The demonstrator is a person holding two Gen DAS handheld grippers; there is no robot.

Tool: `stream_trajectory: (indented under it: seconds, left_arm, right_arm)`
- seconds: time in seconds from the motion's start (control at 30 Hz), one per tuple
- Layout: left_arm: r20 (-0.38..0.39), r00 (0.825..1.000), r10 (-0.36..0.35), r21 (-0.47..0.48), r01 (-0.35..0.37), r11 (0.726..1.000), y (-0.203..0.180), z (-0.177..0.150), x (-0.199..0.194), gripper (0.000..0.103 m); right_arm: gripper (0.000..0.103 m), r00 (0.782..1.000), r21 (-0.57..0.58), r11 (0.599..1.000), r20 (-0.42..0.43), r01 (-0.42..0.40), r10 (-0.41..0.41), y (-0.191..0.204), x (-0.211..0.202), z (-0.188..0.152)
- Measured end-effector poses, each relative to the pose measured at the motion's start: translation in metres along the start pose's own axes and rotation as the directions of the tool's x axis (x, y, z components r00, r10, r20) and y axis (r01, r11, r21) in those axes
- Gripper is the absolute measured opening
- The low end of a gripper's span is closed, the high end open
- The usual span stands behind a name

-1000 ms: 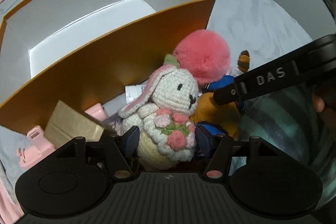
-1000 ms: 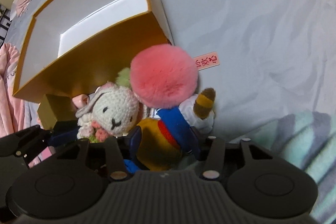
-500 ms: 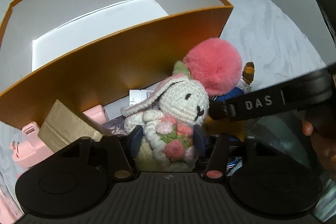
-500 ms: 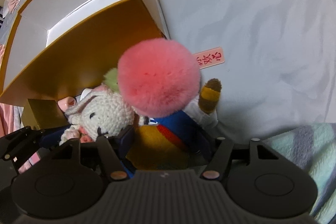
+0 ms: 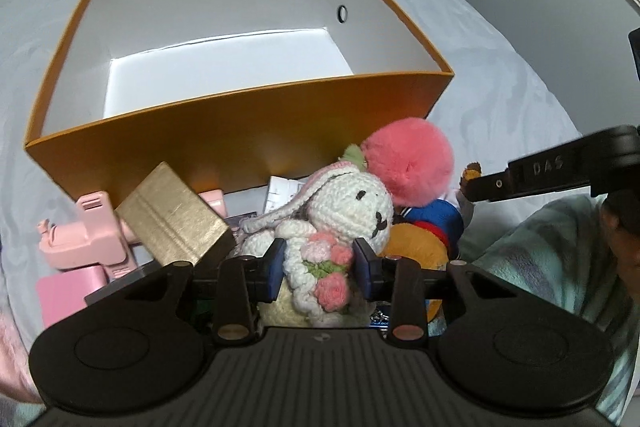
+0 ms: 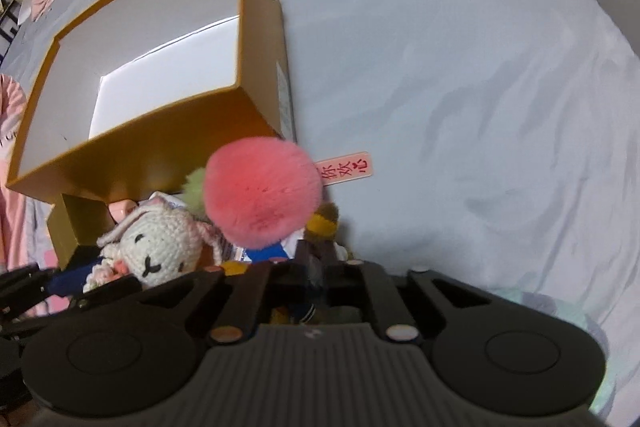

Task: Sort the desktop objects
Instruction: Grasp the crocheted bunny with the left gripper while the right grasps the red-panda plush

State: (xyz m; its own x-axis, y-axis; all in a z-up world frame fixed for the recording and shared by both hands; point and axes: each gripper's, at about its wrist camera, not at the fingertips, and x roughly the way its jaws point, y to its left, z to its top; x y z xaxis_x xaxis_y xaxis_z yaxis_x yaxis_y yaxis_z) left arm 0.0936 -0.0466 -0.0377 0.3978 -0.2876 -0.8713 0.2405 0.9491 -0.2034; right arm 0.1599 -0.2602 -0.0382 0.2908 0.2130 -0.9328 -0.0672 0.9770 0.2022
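Orange box (image 5: 240, 131) standing empty, white inside; toys crowding its near wall. Left gripper (image 5: 320, 265) closing around crochet bunny (image 5: 344, 211); right gripper (image 6: 316, 267) closing, hold unclear.

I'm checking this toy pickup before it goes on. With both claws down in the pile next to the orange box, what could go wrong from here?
1. The left claw is closing on the crochet bunny, which leans on the pink pom-pom; lifting may drag the pom-pom along.
2. The right claw is closing low on the blue-and-orange plush, mostly hidden; its hold may be shallow and slip.
3. The orange box wall stands close behind; a toy could catch its rim.
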Motion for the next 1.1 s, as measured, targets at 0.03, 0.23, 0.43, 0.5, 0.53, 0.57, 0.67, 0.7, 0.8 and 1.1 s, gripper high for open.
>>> stream_trajectory:
  seconds: [0.03, 0.23, 0.43, 0.5, 0.53, 0.57, 0.67, 0.7, 0.8, 1.1]
  left_arm:
    - [0.003, 1.000, 0.005, -0.008, -0.005, 1.000, 0.001, -0.001, -0.001, 0.040]
    - [0.007, 1.000, 0.012, -0.044, -0.012, 0.999, 0.007, -0.006, -0.005, 0.040]
    - [-0.015, 1.000, 0.016, -0.021, -0.017, 1.000, 0.003, -0.011, 0.000, 0.043]
    - [-0.023, 0.999, 0.025, 0.002, -0.025, 1.000, -0.001, -0.011, 0.003, 0.044]
    - [-0.027, 0.999, 0.031, 0.018, -0.031, 0.999, -0.003, -0.011, 0.005, 0.045]
    - [-0.032, 0.999, 0.036, 0.040, -0.035, 0.999, -0.007, -0.011, 0.006, 0.046]
    - [-0.061, 0.998, 0.035, 0.077, -0.030, 0.997, -0.015, -0.010, 0.014, 0.048]
    - [-0.066, 0.997, 0.034, 0.085, -0.028, 0.996, -0.017, -0.010, 0.016, 0.048]
    - [-0.067, 0.997, 0.047, 0.101, -0.040, 0.994, -0.021, -0.010, 0.019, 0.049]
    - [-0.077, 0.996, 0.052, 0.102, -0.044, 0.994, -0.025, -0.009, 0.021, 0.053]
  right_arm:
    - [0.036, 1.000, 0.012, 1.000, 0.001, -0.004, 0.004, -0.001, -0.002, -0.003]
    - [0.039, 0.998, 0.077, 0.995, -0.007, -0.061, 0.062, -0.010, 0.011, 0.000]
    - [0.010, 0.996, 0.072, 0.993, 0.030, -0.091, 0.089, -0.007, 0.018, -0.001]
    - [0.009, 0.996, 0.048, 0.995, 0.041, -0.087, 0.085, -0.006, 0.009, -0.002]
    - [0.009, 0.996, 0.043, 0.996, 0.051, -0.076, 0.073, -0.009, 0.002, -0.002]
    - [0.009, 0.996, 0.040, 0.997, 0.068, -0.064, 0.062, -0.011, -0.004, -0.002]
    - [0.009, 0.990, 0.048, 0.998, 0.141, -0.029, 0.022, -0.020, -0.028, 0.003]
    - [0.009, 0.985, 0.051, 0.999, 0.174, -0.018, 0.008, -0.022, -0.036, 0.004]
    - [0.009, 0.954, 0.049, 0.998, 0.298, 0.035, -0.047, -0.024, -0.064, 0.006]
    - [0.009, 0.949, -0.061, 0.992, 0.302, 0.112, -0.088, -0.020, -0.060, 0.003]
